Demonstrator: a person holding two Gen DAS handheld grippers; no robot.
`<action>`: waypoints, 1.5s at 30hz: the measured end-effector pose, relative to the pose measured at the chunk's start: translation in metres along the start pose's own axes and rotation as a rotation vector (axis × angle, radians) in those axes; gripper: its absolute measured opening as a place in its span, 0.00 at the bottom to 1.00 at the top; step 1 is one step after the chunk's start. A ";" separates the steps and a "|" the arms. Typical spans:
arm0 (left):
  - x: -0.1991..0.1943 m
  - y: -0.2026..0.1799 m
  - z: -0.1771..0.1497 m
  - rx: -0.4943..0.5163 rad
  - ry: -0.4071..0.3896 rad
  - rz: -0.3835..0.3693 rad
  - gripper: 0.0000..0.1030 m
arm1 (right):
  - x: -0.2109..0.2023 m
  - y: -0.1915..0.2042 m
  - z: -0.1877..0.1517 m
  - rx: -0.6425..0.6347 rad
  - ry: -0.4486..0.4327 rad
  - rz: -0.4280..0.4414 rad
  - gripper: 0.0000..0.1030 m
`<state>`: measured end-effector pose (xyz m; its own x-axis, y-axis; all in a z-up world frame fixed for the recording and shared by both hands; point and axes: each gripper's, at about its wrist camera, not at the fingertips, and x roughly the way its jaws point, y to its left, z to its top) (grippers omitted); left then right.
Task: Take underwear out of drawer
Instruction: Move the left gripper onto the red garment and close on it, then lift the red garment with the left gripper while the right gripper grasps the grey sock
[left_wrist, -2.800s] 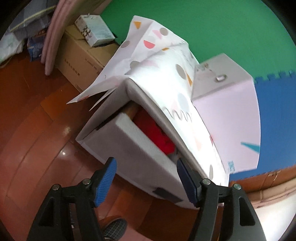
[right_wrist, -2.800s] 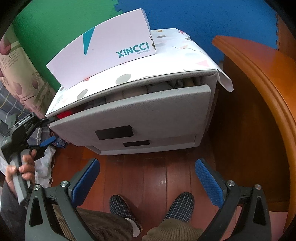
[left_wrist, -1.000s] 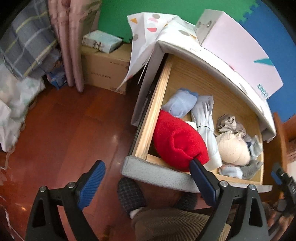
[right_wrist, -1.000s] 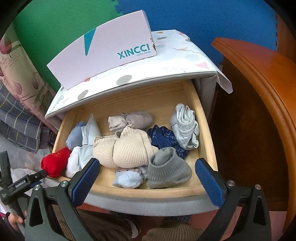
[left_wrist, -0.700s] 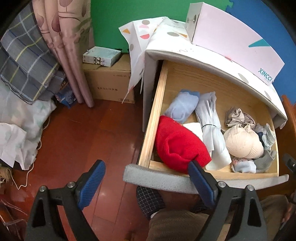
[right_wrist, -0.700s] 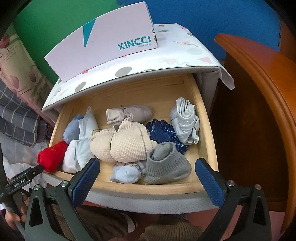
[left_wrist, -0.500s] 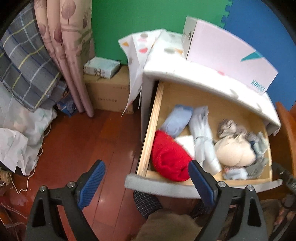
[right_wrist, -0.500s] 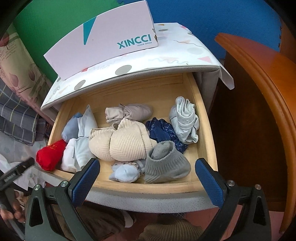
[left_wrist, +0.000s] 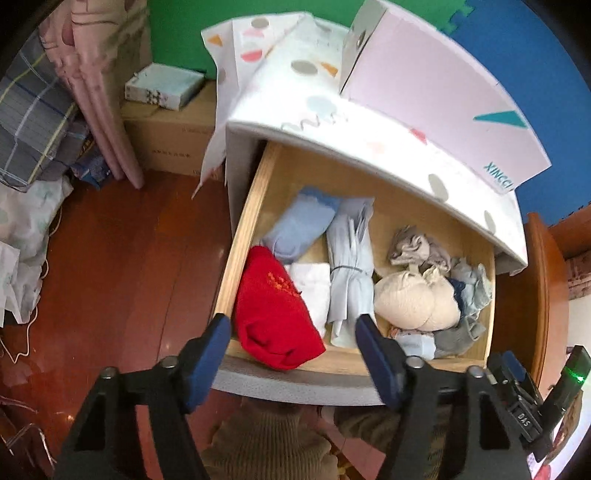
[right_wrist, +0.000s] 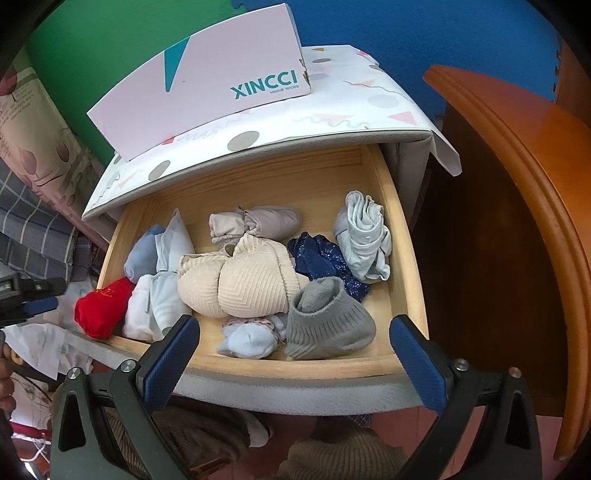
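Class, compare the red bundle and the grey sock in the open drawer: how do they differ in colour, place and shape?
The red bundle is bright red; the grey sock is dull grey. The red bundle lies at the drawer's front left corner, the grey sock near its front right. The red bundle is closed and rounded; the grey sock's ribbed cuff gapes open. Both lie loose, untouched.

Red-brown wooden floor, green and blue foam wall, pink curtain

Open drawer under cabinet top, box on top, rolled garments inside, bedframe right.
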<state>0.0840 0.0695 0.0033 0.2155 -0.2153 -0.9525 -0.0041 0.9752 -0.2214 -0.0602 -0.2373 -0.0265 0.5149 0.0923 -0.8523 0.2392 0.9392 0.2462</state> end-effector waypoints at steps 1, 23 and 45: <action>0.004 0.000 0.000 -0.004 0.016 -0.004 0.67 | -0.001 -0.001 0.000 0.004 0.000 0.003 0.99; 0.064 -0.005 0.008 0.027 0.114 0.086 0.61 | 0.011 -0.002 0.011 -0.034 0.092 -0.031 0.99; 0.058 -0.003 0.006 0.045 0.081 0.064 0.38 | 0.077 -0.011 0.033 -0.100 0.429 -0.080 0.87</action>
<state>0.1023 0.0546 -0.0505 0.1368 -0.1545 -0.9785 0.0285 0.9880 -0.1520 0.0040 -0.2517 -0.0801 0.1046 0.1272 -0.9863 0.1728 0.9744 0.1440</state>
